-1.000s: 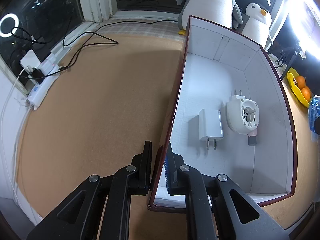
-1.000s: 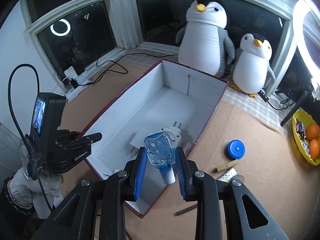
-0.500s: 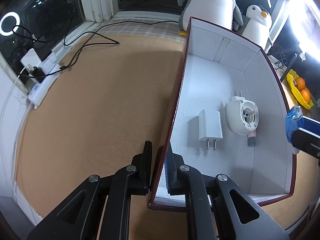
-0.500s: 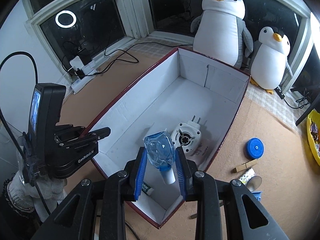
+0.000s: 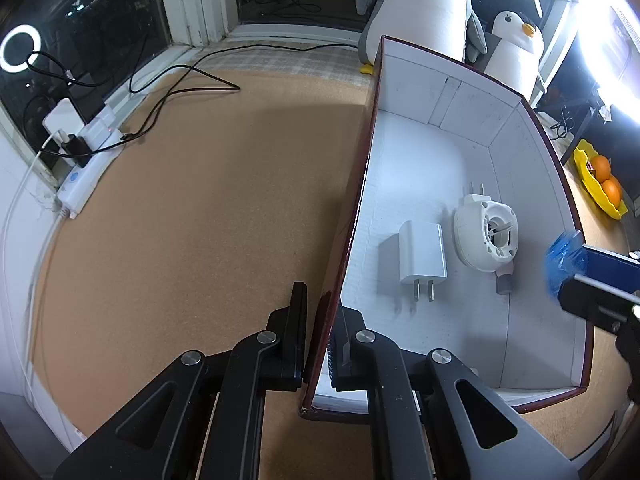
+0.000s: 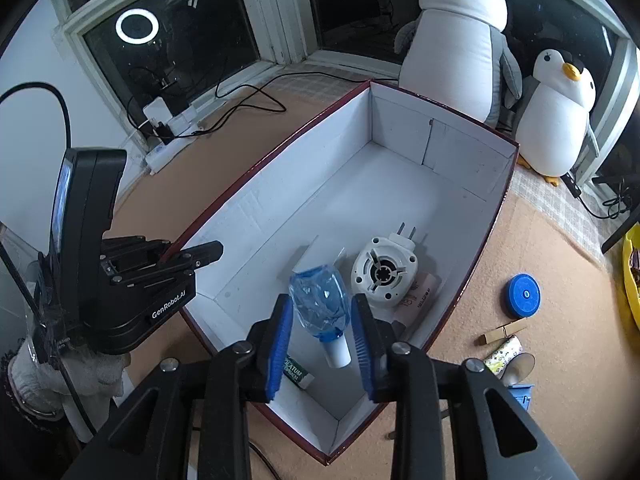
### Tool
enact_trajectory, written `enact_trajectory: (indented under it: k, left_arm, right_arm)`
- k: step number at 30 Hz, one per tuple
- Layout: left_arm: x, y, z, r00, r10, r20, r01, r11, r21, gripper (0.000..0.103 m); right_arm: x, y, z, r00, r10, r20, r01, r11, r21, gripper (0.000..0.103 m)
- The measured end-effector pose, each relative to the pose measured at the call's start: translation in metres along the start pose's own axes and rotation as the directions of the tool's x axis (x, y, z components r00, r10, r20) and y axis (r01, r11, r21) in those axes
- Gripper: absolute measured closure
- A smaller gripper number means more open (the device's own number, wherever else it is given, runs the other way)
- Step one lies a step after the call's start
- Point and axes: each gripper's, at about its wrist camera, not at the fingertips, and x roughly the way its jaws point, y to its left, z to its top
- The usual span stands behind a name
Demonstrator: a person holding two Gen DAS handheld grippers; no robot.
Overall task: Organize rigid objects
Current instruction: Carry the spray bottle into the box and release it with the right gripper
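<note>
A white-lined box (image 6: 400,184) with a dark red rim stands on the cork table. My left gripper (image 5: 320,300) is shut on its left wall near the front corner. In the box lie a white charger (image 5: 422,256), a round white plug adapter (image 6: 384,276), a pink tube (image 6: 418,294) and a small green-labelled carton (image 6: 296,374). My right gripper (image 6: 322,312) hangs over the box's near end. Its blue pads touch a crumpled clear blue bottle (image 6: 320,300) with its white cap pointing down, and its jaws are opening. The bottle (image 5: 560,256) also shows at the right rim in the left wrist view.
Right of the box lie a blue lid (image 6: 523,295), a clothespin (image 6: 504,332) and a small roll (image 6: 504,354). Two plush penguins (image 6: 460,52) stand behind it. A power strip (image 5: 86,172) with cables sits at the left window. A yellow bowl (image 5: 596,190) holds oranges.
My right gripper has come down and forward over the box's near end with the bottle, and its jaws have widened slightly. The left gripper has kept still on the wall.
</note>
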Motion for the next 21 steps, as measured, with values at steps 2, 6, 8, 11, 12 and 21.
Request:
enact_trajectory:
  k: [2, 6, 8, 11, 12, 21]
  left_arm:
    - [0.000, 0.000, 0.000, 1.000, 0.000, 0.000, 0.000, 1.000, -0.001, 0.096]
    - [0.000, -0.001, 0.001, 1.000, -0.002, -0.003, 0.002, 1.000, 0.002, 0.096]
    - [0.000, 0.000, 0.001, 1.000, -0.003, -0.004, 0.003, 1.000, 0.002, 0.096]
    - [0.000, 0.000, 0.001, 1.000, -0.006, -0.007, 0.006, 1.000, 0.005, 0.096]
    - [0.001, 0.000, 0.001, 1.000, -0.006, -0.007, 0.006, 1.000, 0.006, 0.096]
    - [0.003, -0.001, 0.003, 1.000, -0.009, -0.016, 0.010, 1.000, 0.021, 0.096]
  right_arm:
    - [-0.001, 0.002, 0.000, 1.000, -0.012, 0.006, 0.012, 1.000, -0.006, 0.058]
    - [-0.002, 0.002, 0.000, 1.000, -0.014, 0.009, 0.014, 1.000, -0.003, 0.054]
    - [-0.004, 0.001, 0.000, 1.000, -0.017, 0.012, 0.017, 1.000, 0.001, 0.053]
    - [-0.007, -0.004, -0.001, 1.000, -0.014, 0.017, 0.014, 1.000, 0.022, 0.051]
    - [-0.008, -0.006, -0.001, 1.000, -0.014, 0.019, 0.013, 0.999, 0.029, 0.051]
    - [-0.025, -0.033, -0.006, 0.998, -0.035, 0.048, 0.029, 0.992, 0.120, 0.051]
